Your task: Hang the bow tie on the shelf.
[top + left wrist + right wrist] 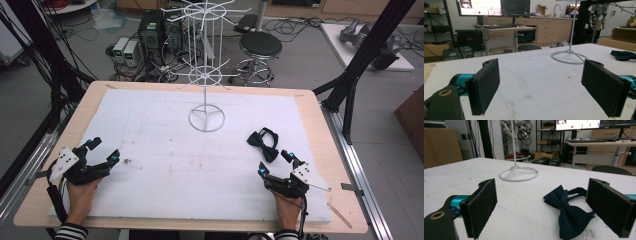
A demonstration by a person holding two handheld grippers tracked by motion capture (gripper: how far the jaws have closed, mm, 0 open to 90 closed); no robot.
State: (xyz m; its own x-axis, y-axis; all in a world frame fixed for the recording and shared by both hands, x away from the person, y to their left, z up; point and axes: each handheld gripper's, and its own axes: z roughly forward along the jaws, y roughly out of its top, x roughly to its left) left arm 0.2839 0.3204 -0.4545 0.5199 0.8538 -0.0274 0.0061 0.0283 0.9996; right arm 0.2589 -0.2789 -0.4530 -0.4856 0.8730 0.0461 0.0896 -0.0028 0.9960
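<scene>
A dark navy bow tie [263, 143] lies flat on the white mat at the right, with its strap looped behind it. My right gripper [274, 162] rests on the mat just in front of it, open, with nothing between its jaws. In the right gripper view the bow tie [569, 211] sits a little ahead, toward the right jaw. A white wire display rack [205, 65] stands at the mat's far middle on a ring base [519, 173]. At the near left my left gripper [104, 151] lies on the mat, open and holding nothing; its view looks across bare mat to the rack base [569, 56].
The white foam mat [165, 165] covers most of the wooden table [320, 130]. A wooden stick [340, 215] lies at the near right edge. Behind the table stand a stool [260, 47], computer cases and cables on the floor. Black frame posts rise at both sides.
</scene>
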